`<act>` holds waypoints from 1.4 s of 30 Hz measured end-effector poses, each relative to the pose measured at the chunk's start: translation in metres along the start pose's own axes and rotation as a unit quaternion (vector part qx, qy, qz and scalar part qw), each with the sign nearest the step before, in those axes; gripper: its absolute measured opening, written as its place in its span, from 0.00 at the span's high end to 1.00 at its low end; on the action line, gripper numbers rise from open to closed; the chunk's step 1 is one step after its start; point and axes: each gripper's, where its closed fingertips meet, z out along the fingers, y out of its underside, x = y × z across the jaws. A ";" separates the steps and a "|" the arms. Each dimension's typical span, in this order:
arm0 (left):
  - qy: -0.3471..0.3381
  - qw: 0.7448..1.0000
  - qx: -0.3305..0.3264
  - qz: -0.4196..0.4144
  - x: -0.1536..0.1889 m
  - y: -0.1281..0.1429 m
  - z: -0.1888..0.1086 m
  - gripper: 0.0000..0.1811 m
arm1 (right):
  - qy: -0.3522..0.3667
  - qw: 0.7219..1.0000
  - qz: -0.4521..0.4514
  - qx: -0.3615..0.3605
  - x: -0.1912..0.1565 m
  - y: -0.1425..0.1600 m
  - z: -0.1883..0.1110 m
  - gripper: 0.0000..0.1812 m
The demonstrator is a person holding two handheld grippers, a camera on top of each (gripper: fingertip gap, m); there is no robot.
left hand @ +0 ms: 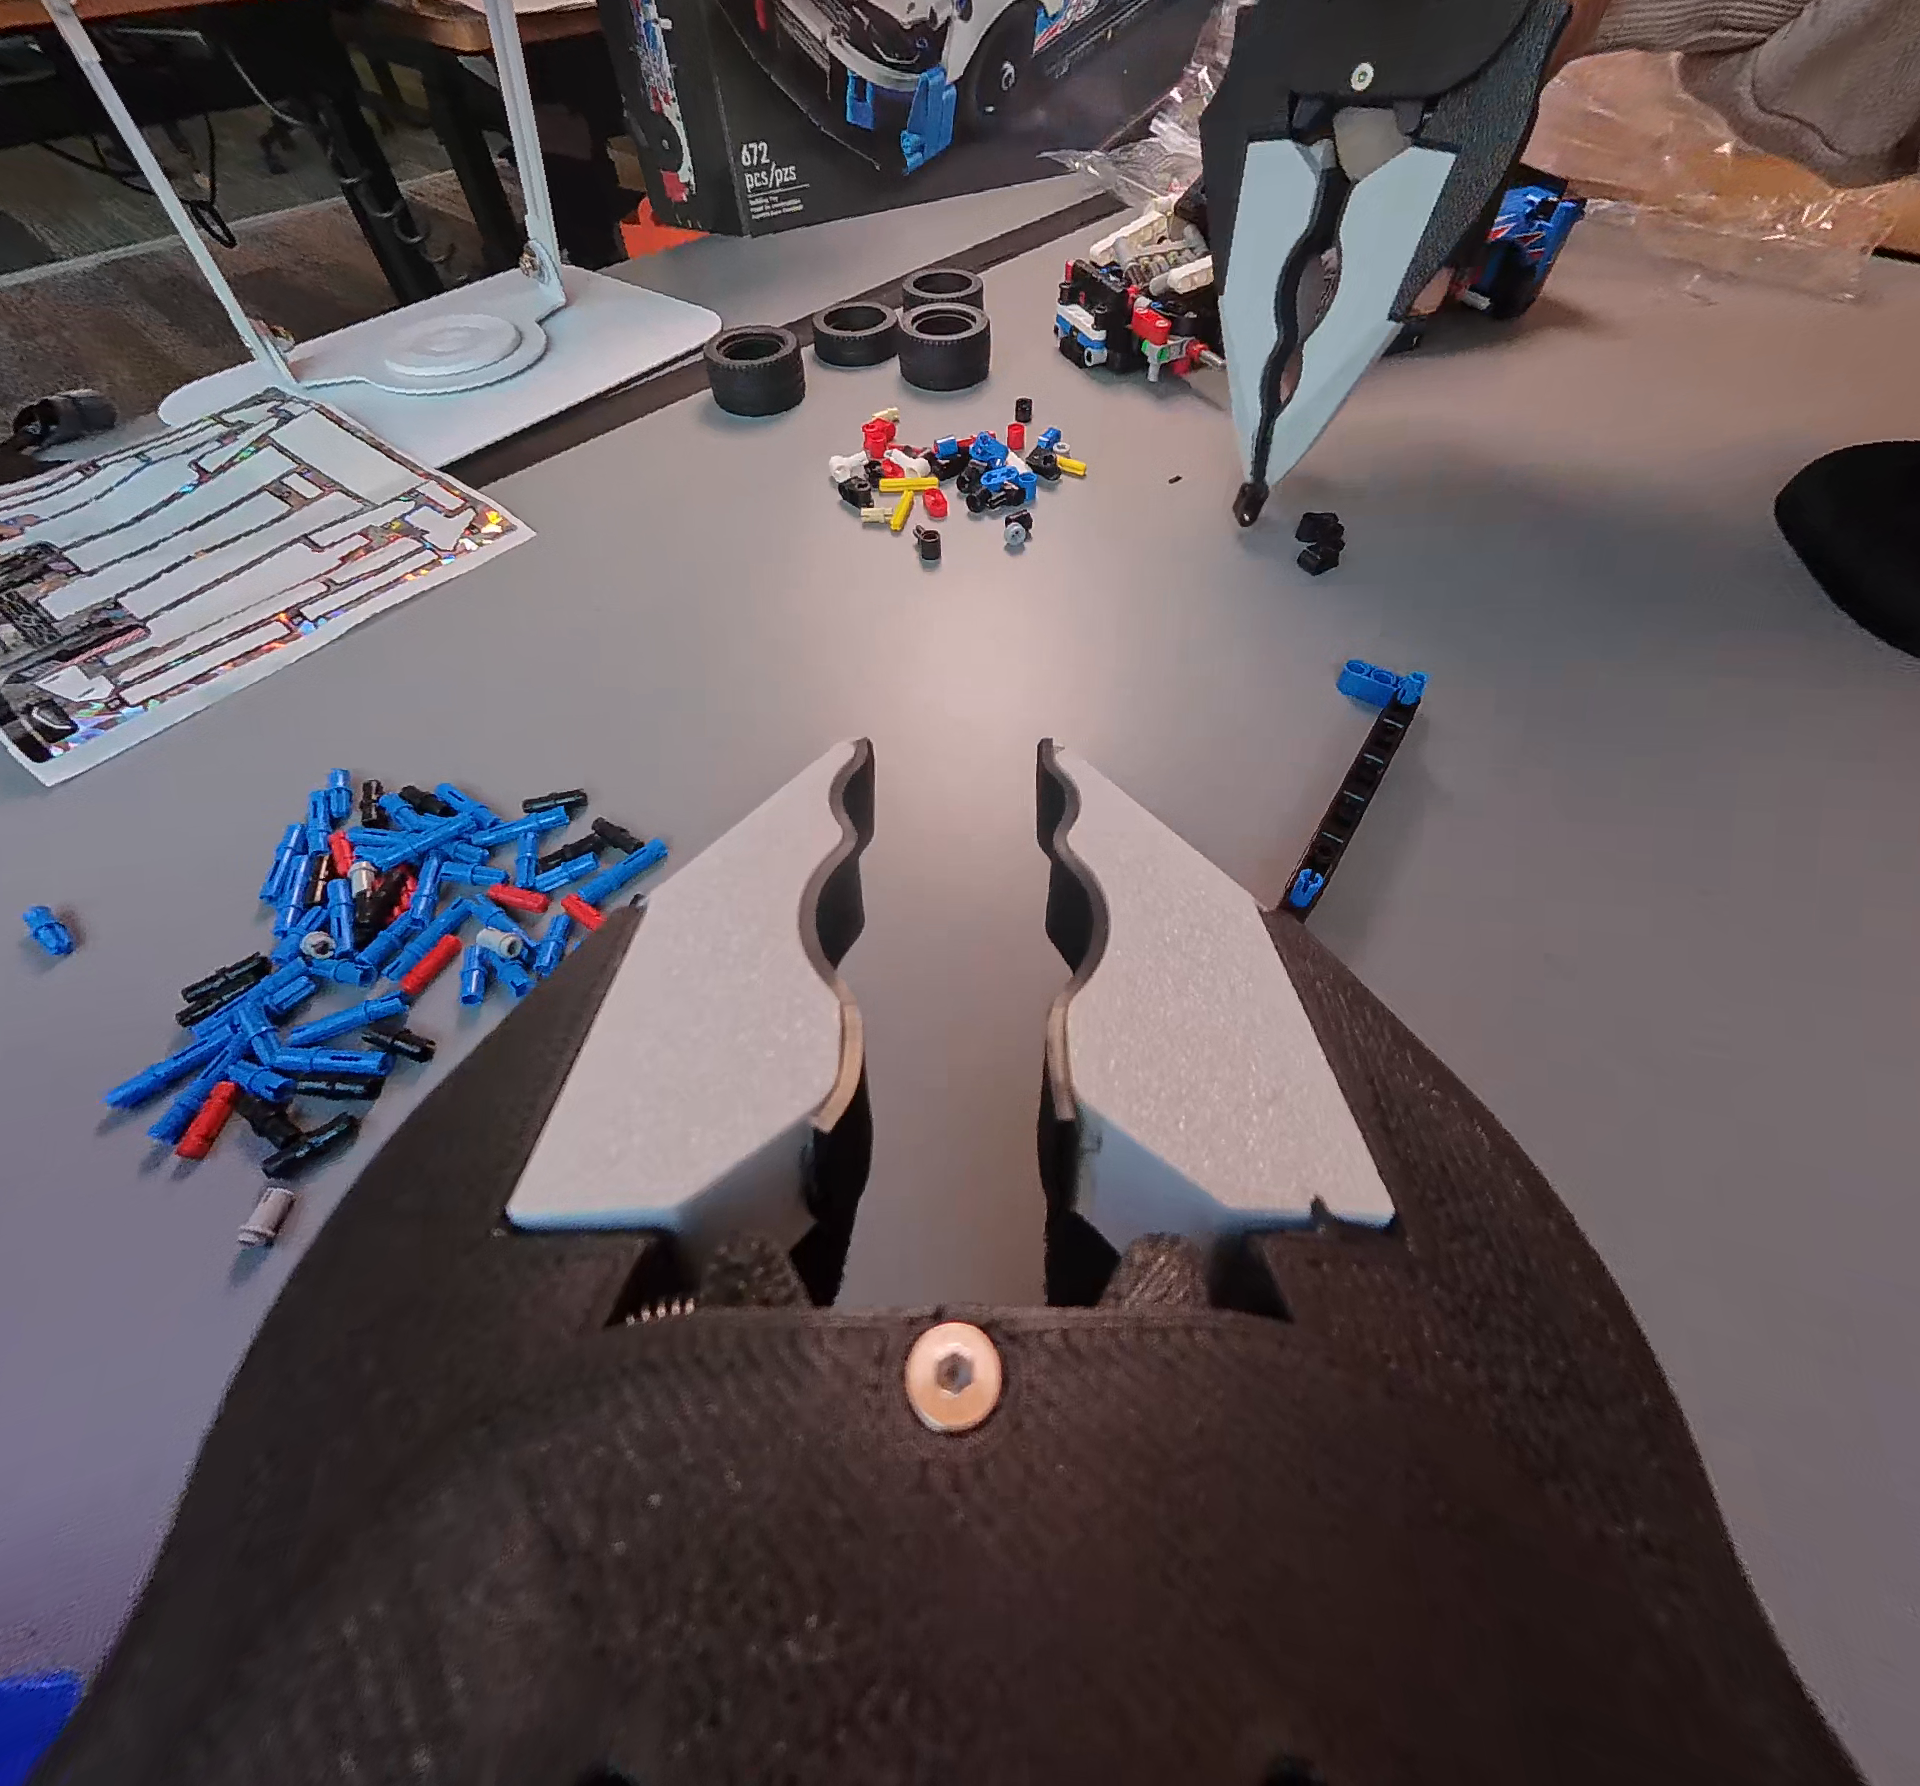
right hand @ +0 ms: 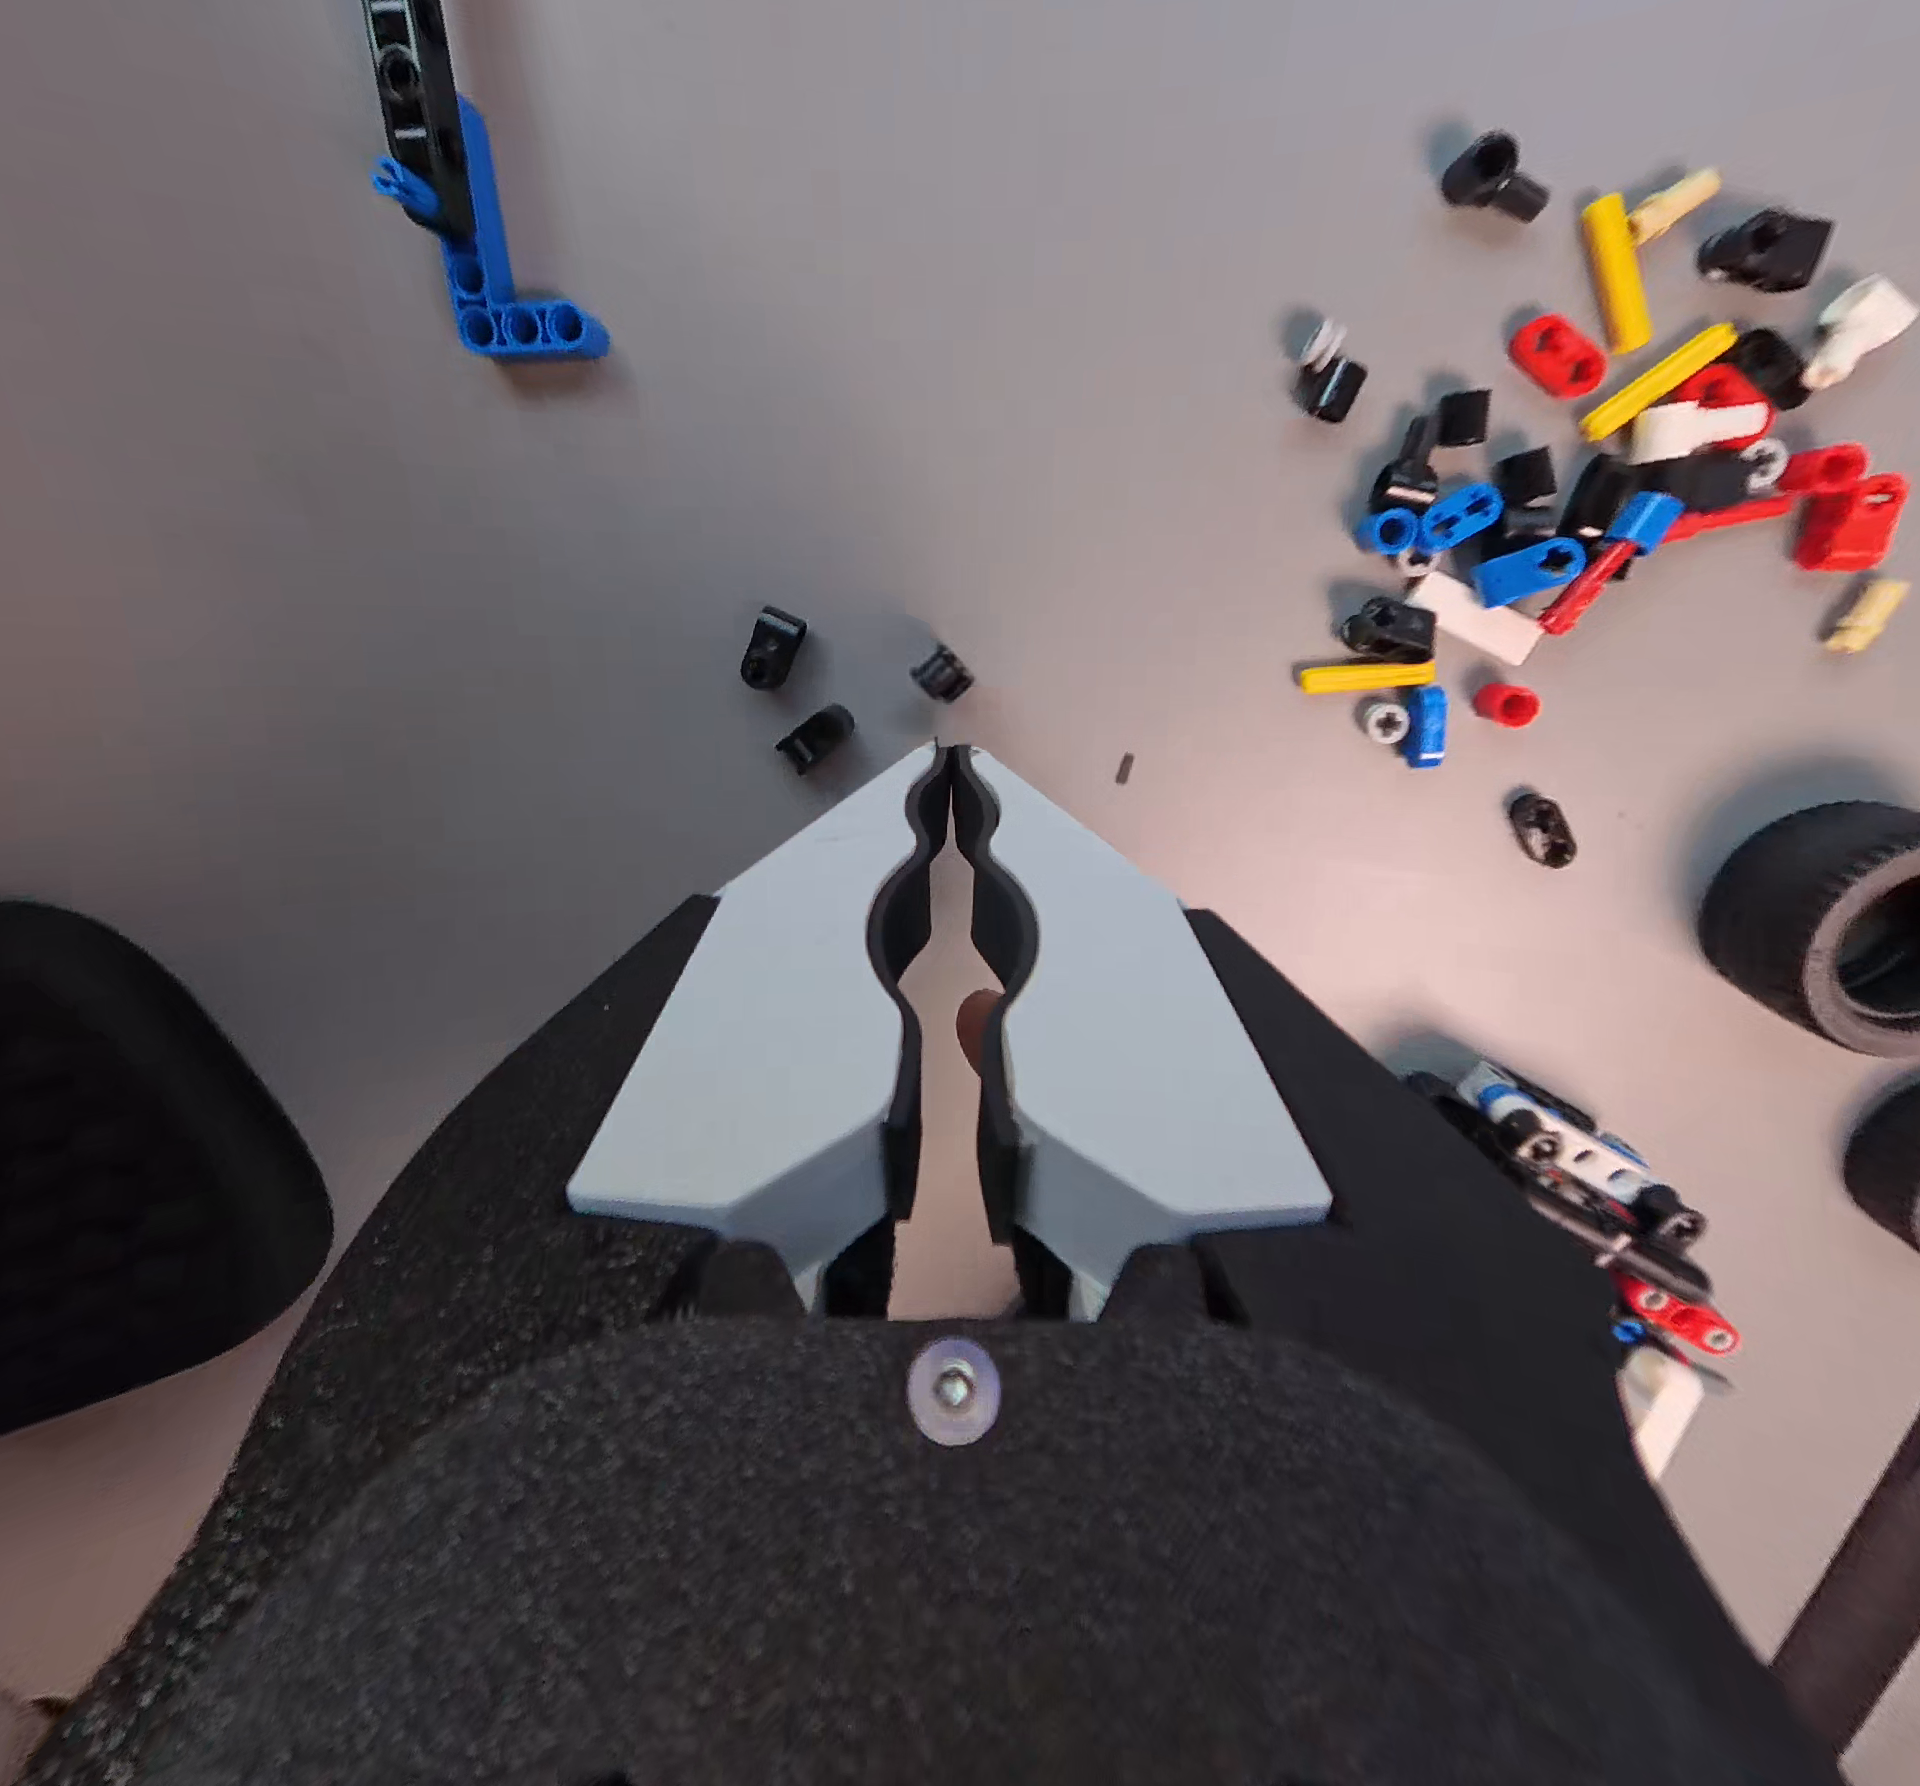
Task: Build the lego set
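While the part-built car (left hand: pixel 1164 308) sits at the far side of the surface (left hand: pixel 727 656), beside four tyres (left hand: pixel 940 339), a black beam (left hand: pixel 1351 791) with a blue bracket lies nearer. Right tongs (left hand: pixel 1252 500) together, tips nipping a small black piece, beside two more. Left tongs (left hand: pixel 954 749) apart, empty. Pin pile (left hand: pixel 364 947) left.

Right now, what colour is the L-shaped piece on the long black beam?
Blue, clearest in the right wrist view.

On the counter (left hand: pixel 1039 614) — pin heap (left hand: pixel 364 947) near left, sticker sheet (left hand: pixel 208 573) beyond it, tyres (left hand: pixel 862 339) far centre, box (left hand: pixel 914 43) behind — beam (left hand: pixel 1351 791) right.
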 end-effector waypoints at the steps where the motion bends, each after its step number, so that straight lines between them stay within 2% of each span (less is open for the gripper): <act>1: 0.001 1.000 -0.001 -0.002 0.000 0.000 0.000 0.83 | -0.004 1.000 0.002 -0.006 -0.002 0.003 0.002 1.00; 4: 0.001 1.000 -0.005 0.002 0.001 0.003 0.002 0.83 | 0.008 1.000 0.003 -0.002 0.002 0.003 0.004 0.99; 5: 0.000 1.000 -0.006 0.003 0.001 0.003 0.002 0.83 | 0.012 1.000 0.007 0.012 0.006 -0.002 0.002 0.96; 9: -0.002 1.000 -0.006 -0.002 -0.001 0.004 0.002 0.83 | 0.091 0.992 0.036 0.076 0.048 -0.024 -0.013 0.93; 12: -0.003 1.000 -0.006 -0.002 -0.002 0.004 0.001 0.83 | 0.126 0.988 0.044 0.071 0.072 -0.022 -0.008 0.90; 17: -0.003 1.000 -0.004 -0.004 -0.002 0.003 0.001 0.83 | 0.135 0.986 0.057 0.072 0.085 -0.024 0.003 0.93; 22: -0.002 1.000 -0.004 -0.002 -0.002 0.003 0.000 0.83 | 0.099 0.991 0.048 0.081 0.064 -0.026 -0.006 0.94; 25: -0.002 1.000 -0.002 -0.003 -0.002 0.001 0.000 0.83 | 0.043 0.998 0.035 0.040 0.025 -0.008 -0.010 0.94; 28: 0.002 1.000 0.000 -0.001 0.001 0.000 0.000 0.83 | 0.020 0.999 0.033 -0.009 0.001 0.016 -0.005 0.94; 31: 0.003 1.000 -0.004 0.005 0.003 0.001 0.002 0.83 | 0.030 0.999 0.032 -0.008 -0.003 0.020 -0.004 0.93; 33: 0.001 1.000 -0.006 0.007 0.003 0.002 0.002 0.83 | 0.054 0.998 0.032 0.017 0.008 0.010 -0.009 0.90; 38: -0.004 1.000 -0.005 0.001 -0.001 0.003 0.000 0.83 | 0.137 0.979 0.053 0.145 0.070 -0.050 -0.029 0.91; 40: -0.007 1.000 -0.004 0.000 -0.003 0.003 0.000 0.83 | 0.147 0.974 0.060 0.161 0.092 -0.066 -0.024 0.93; 42: -0.010 1.000 -0.003 -0.003 -0.005 0.003 -0.001 0.83 | 0.142 0.977 0.066 0.147 0.108 -0.073 -0.010 0.93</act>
